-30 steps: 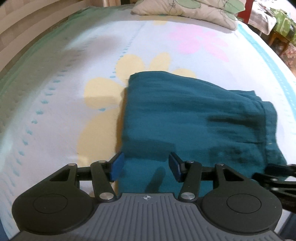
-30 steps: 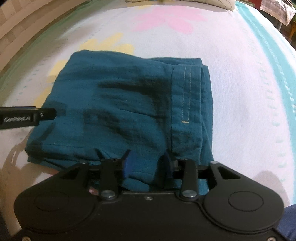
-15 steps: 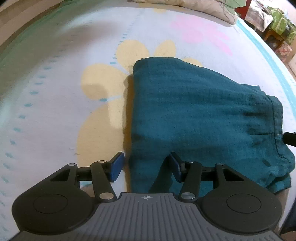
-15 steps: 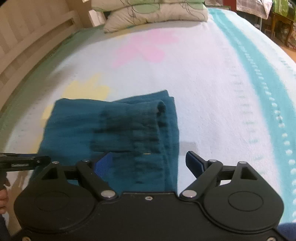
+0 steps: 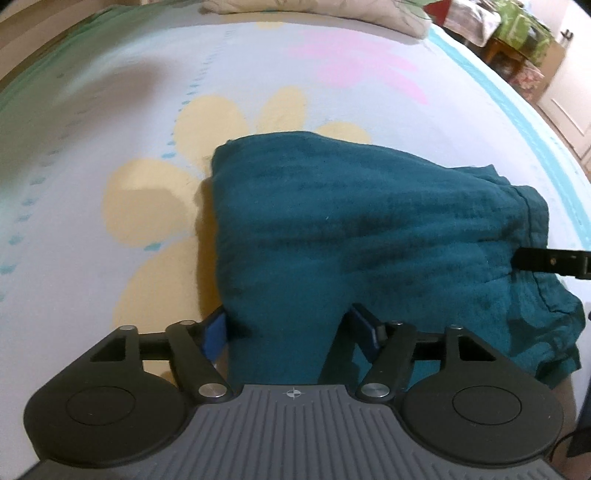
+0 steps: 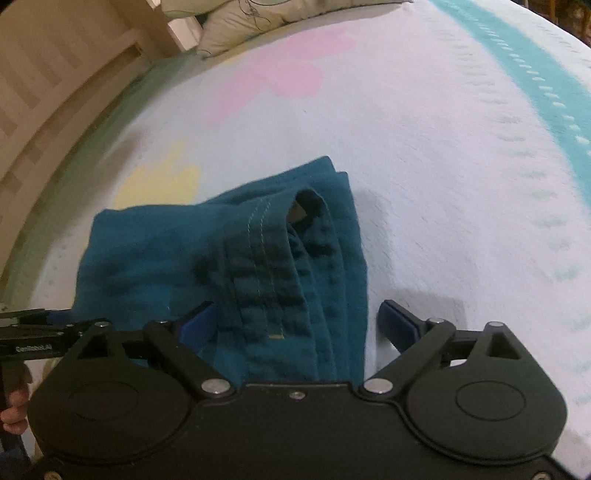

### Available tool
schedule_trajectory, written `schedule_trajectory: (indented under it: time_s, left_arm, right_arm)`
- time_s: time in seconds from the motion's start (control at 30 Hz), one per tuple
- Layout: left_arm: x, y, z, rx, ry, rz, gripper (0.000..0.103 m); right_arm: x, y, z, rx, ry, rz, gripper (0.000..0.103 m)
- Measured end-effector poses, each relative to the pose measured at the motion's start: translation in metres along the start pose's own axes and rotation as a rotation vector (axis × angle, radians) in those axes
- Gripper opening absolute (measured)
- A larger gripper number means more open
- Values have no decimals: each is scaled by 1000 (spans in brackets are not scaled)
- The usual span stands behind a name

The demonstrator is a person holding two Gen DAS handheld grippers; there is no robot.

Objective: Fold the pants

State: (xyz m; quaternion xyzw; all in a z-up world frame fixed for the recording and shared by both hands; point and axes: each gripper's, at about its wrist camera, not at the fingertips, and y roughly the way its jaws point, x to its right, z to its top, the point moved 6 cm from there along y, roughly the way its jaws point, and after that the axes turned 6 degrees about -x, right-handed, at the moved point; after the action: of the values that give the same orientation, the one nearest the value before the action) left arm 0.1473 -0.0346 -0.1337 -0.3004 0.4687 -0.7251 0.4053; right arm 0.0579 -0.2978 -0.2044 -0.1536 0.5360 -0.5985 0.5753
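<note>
The teal pants lie folded into a thick rectangle on the flowered bedsheet. My left gripper hangs over the fold's near left corner. Its jaws are opening with cloth between the blue pads, and the right pad stands clear of it. My right gripper is open wide over the waistband end of the pants, whose stitched seams run between its pads untouched. One finger of the right gripper pokes in over the pants' right edge, and the left gripper shows at the left margin.
Pillows lie at the head of the bed, and a wooden bed frame runs along the left. Furniture stands beyond the bed's right side. A hand shows low on the left. The bedsheet lies bare to the right.
My right gripper, shut on the pants' near edge a second ago, has opened wide and let go. The left jaws have spread wider. Both grippers shifted and tilted over the fold.
</note>
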Motion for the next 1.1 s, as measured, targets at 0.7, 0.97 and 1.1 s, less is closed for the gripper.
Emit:
schedule_trajectory:
  time_s: [0.7,0.97,1.1]
  left_arm:
    - [31,-64,12,203,-21,120,12]
    - [-24,-110,31,282,-71,217,12]
    - [-69,-97,38,239,-129,253,12]
  right_arm:
    - [-54,-46,24,79,-100,87,25]
    - [-131,-40,80,95,-186,212,25]
    - [-164,5,104,52,-238,231,25]
